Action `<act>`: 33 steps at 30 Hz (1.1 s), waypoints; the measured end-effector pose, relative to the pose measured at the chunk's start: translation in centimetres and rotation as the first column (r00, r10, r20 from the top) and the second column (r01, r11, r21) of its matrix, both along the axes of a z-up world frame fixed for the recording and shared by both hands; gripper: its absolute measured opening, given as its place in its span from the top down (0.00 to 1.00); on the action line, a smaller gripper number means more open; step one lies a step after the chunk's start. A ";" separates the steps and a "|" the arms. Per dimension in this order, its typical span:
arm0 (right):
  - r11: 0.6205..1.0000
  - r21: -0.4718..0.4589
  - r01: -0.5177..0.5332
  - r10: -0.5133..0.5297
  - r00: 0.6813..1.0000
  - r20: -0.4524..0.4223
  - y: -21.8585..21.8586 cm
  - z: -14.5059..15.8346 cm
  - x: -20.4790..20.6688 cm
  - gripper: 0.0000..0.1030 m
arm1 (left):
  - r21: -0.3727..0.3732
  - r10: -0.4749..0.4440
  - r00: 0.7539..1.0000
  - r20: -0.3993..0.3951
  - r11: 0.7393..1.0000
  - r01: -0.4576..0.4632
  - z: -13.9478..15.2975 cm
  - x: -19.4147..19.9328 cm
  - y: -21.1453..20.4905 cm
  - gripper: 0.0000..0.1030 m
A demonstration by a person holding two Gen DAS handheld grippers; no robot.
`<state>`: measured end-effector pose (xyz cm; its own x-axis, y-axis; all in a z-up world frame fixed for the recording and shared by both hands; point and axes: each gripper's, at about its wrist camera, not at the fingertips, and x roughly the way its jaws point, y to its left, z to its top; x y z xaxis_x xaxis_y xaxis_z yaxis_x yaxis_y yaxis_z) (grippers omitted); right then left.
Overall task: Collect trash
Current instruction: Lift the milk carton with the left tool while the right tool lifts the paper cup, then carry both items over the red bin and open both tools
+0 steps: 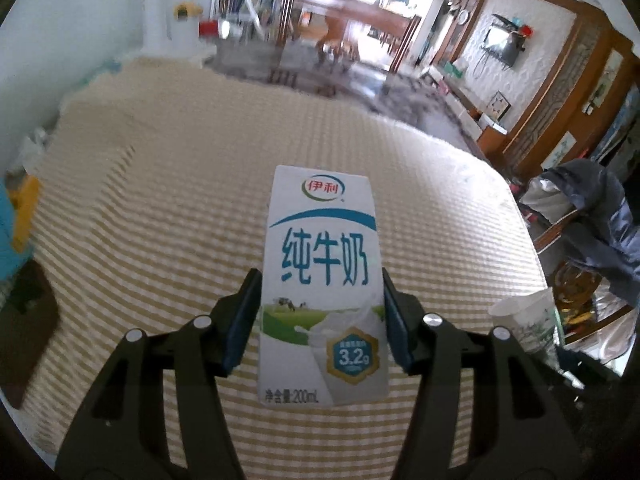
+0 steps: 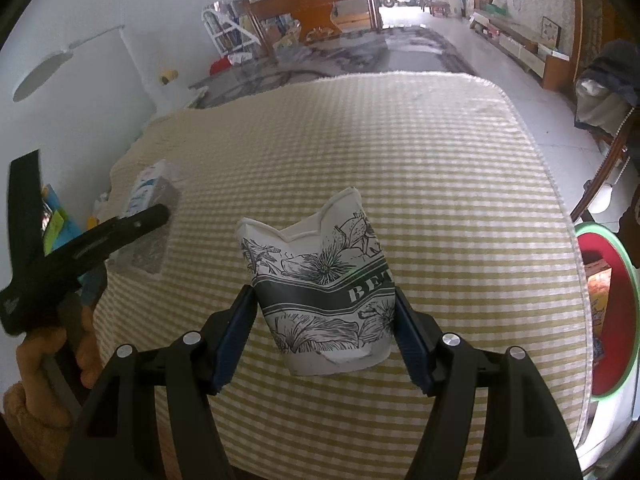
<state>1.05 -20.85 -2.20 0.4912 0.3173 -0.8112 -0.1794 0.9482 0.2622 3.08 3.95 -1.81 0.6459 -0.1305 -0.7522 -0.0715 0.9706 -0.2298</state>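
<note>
While both hands are already loaded, the left gripper (image 1: 322, 308) holds a milk carton (image 1: 322, 280) upright, its jaws pressed against the two narrow sides low on the box, so the printed face looks back at the camera and the carton stands clear above the striped tablecloth (image 1: 160, 200). The right gripper (image 2: 326, 320) has its jaws closed on a paper cup (image 2: 320, 292), and the squeeze appears to have buckled the rim into a notch, which suggests the cup is empty and soft. In the right wrist view the left gripper and carton show at the far left, well apart from the cup. A red basin with a green rim (image 2: 616, 320) sits off the table's right edge with some packaging in it; I judge it the likely place for the trash, though that is not certain. Nothing lies on the cloth between cup and basin; a chair draped with a jacket (image 1: 592, 216) stands nearby.
</note>
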 end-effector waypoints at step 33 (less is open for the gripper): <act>0.868 0.219 0.446 -0.476 0.872 0.114 -22.1 4.0 -7.8 0.37 | -0.006 -0.422 0.903 0.074 0.906 0.424 6.1 -3.7 -21.6 0.47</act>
